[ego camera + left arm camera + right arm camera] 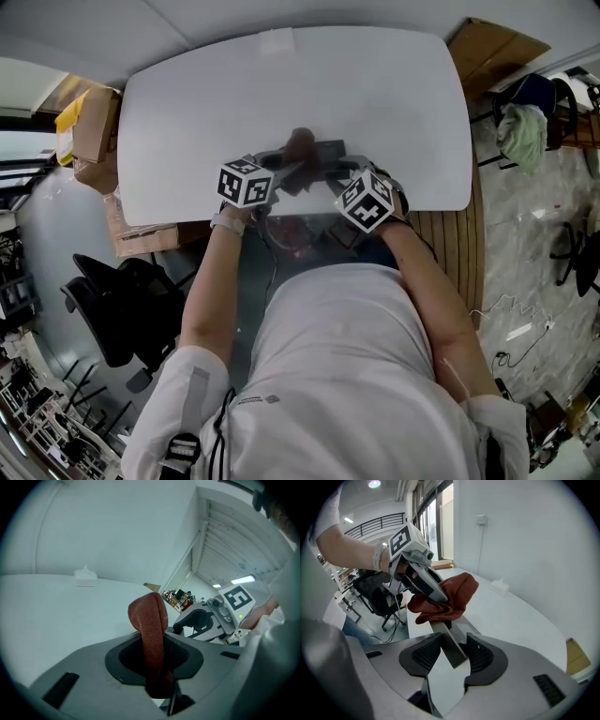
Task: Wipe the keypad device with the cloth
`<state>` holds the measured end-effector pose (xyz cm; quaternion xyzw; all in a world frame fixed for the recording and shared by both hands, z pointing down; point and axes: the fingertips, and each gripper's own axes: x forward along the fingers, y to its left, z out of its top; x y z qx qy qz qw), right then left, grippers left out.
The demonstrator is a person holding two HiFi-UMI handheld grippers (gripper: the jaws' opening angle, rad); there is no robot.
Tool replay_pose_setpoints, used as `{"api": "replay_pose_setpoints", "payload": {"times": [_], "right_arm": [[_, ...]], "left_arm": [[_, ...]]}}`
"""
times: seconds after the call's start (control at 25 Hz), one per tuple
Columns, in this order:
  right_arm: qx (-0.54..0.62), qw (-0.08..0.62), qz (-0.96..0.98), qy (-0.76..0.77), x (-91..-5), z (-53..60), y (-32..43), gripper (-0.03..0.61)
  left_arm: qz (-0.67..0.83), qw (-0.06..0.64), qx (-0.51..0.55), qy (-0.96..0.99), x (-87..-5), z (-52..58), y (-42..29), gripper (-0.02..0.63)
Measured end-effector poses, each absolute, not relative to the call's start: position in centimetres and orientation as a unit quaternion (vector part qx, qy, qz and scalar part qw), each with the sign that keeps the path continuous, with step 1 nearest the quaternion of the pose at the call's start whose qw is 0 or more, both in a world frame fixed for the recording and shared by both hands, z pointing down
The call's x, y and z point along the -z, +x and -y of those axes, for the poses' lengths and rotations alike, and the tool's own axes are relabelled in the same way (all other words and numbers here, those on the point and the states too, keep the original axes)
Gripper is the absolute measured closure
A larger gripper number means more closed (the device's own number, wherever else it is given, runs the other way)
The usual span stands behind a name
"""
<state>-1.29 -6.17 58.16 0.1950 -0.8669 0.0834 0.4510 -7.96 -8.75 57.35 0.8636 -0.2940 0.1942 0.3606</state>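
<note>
Left gripper (154, 663) is clamped on the rust-red cloth (149, 620); the cloth sticks up from between its jaws as a folded loop, and the loose end bunches on the far end of the keypad device (446, 640); right gripper (453, 655) grips that device, a flat grey slab standing edge-on between its pads, near end in the jaws, far end tilted up and away under the cloth; I can't read the keys from here, the cloth covers that end; the device is held off the worktop (281, 84), over its near edge about mid-width, right in front of me; the two grippers sit close together, left one just to the left of and above the device, both pointing away and down; white worktop, with a small white lump (86, 577) at its far side; cardboard boxes (92, 127) off the left end; black chair (117, 300) on the floor near left.
</note>
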Motion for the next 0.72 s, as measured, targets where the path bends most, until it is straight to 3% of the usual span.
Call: {"api": "replay_pose_setpoints", "payload": {"times": [0.44, 0.72], "right_arm": [[-0.081, 0.443, 0.873, 0.189, -58.2, 6.3, -1.4, 0.408], [-0.074, 0.430, 0.880, 0.187, -58.2, 6.2, -1.7, 0.408]], "left_arm": [[0.365, 0.389, -0.166, 0.829, -57.7, 8.3, -11.6, 0.518], [0.353, 0.356, -0.220, 0.837, -57.8, 8.8, -9.0, 0.518]]}}
